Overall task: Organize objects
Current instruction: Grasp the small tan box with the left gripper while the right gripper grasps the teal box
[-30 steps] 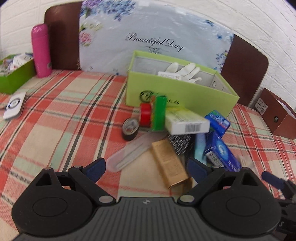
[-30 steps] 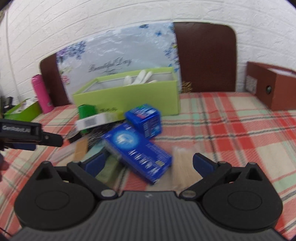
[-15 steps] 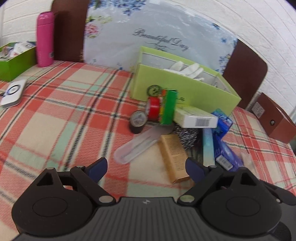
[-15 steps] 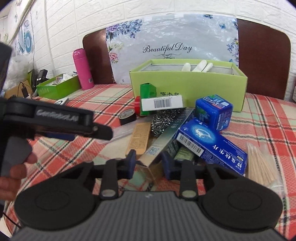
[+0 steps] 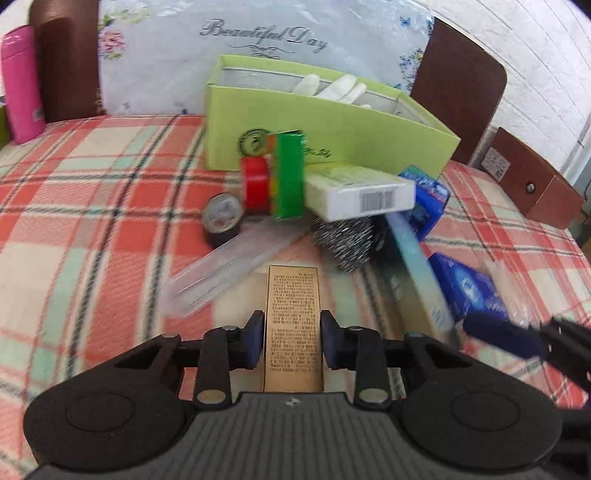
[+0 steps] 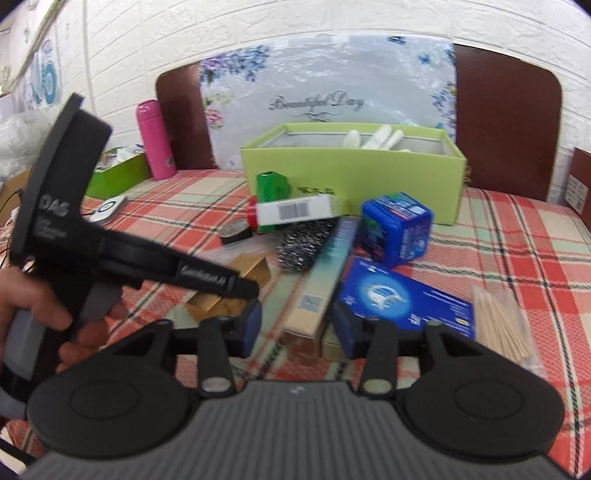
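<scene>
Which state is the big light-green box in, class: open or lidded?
Open. The light-green box has no lid on top; white gloves show inside above its rim.

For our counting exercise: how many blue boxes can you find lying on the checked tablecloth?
2. A chunky blue box stands just in front of the green storage box; a flat blue box lies nearer the right gripper, beside the toothpicks. Others may be hidden under the pile.

Both views are bright and evenly lit, with only soft, faint shadows. Fisheye distortion bends the white brick wall (image 6: 332, 22) toward black corners. Motion blur smears the centre and right of both frames; glare whitens the plastic-wrapped floral panel (image 5: 258, 48) at upper centre.
</scene>
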Motion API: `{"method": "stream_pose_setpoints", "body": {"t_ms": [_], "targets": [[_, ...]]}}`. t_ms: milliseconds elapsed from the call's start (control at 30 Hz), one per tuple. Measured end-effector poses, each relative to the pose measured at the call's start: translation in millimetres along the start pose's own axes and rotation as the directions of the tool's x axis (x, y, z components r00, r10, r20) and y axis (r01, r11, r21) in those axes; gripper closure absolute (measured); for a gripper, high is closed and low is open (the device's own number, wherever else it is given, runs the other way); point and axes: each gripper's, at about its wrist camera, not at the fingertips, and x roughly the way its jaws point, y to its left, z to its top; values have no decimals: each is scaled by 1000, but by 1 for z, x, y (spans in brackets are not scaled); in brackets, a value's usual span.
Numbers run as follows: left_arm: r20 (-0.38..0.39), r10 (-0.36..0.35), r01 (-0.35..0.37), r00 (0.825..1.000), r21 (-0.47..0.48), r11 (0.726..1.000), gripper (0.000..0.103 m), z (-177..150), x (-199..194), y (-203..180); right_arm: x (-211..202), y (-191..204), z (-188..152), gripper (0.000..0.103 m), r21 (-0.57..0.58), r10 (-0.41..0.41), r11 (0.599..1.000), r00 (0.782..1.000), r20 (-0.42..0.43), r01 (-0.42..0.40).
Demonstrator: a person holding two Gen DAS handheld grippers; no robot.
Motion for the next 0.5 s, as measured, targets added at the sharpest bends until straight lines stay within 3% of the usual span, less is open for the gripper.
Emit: {"method": "stream_pose_setpoints", "body": {"t_ms": [67, 133, 267, 433, 467, 500], "targets": [[1, 18, -18, 1000, -7, 1000, 70, -8, -7, 8, 11, 7, 1, 59, -33, -38, 999, 999, -5, 38], [-2, 18, -18, 1000, -18, 1000, 70, -11, -12, 14, 20, 10, 0, 73, -59, -72, 996, 997, -26, 70], [-5, 16, -16, 1000, -14, 1000, 70, -11, -13, 18, 0, 20, -10, 74, -230, -82, 970, 996, 17, 84], [-6, 16, -16, 1000, -9, 1000, 70, -13, -15, 18, -23, 39, -58, 76, -605, -147, 788, 989, -2, 116], [-6, 16, -16, 1000, -8, 1000, 70, -13, -15, 17, -27, 40, -63, 76, -627, -141, 773, 990, -19, 98], [-6, 17, -17, 1000, -7, 1000, 70, -14, -16, 16, -30, 38, -64, 76, -615, -122, 785, 992, -34, 76]]}}
